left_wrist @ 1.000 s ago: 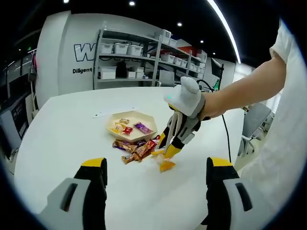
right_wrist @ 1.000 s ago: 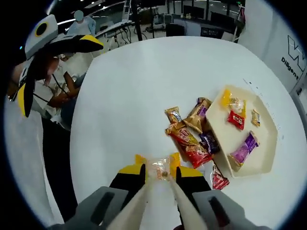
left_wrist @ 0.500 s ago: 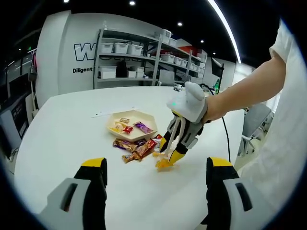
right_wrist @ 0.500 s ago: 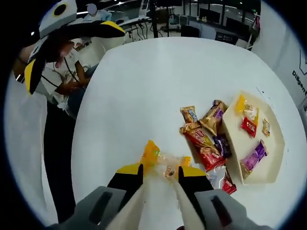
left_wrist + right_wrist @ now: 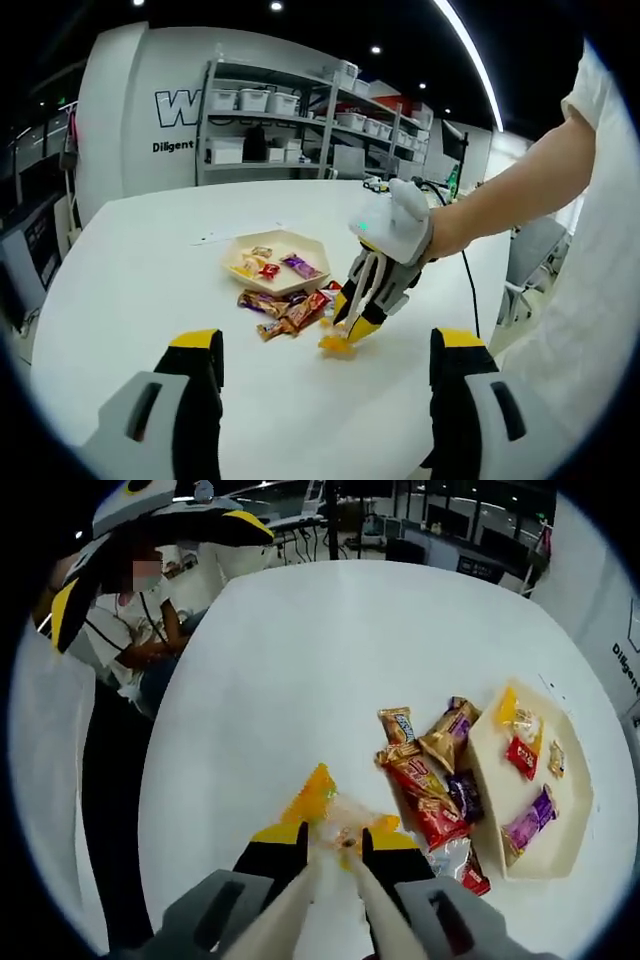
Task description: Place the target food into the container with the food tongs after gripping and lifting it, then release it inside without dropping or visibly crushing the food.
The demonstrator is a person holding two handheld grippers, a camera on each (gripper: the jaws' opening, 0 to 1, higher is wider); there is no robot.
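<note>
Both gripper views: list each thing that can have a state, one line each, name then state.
right gripper: shut on the yellow-ended candy, tongs in its jaws.
yellow-ended candy: pinched between the tong tips, wrapper ends sticking out.
left gripper: open, holding nothing.
tray: on the table, holding several wrapped candies.
loose snack pile: lying on the table beside the tray.
table: bare white top around the snacks.
</note>
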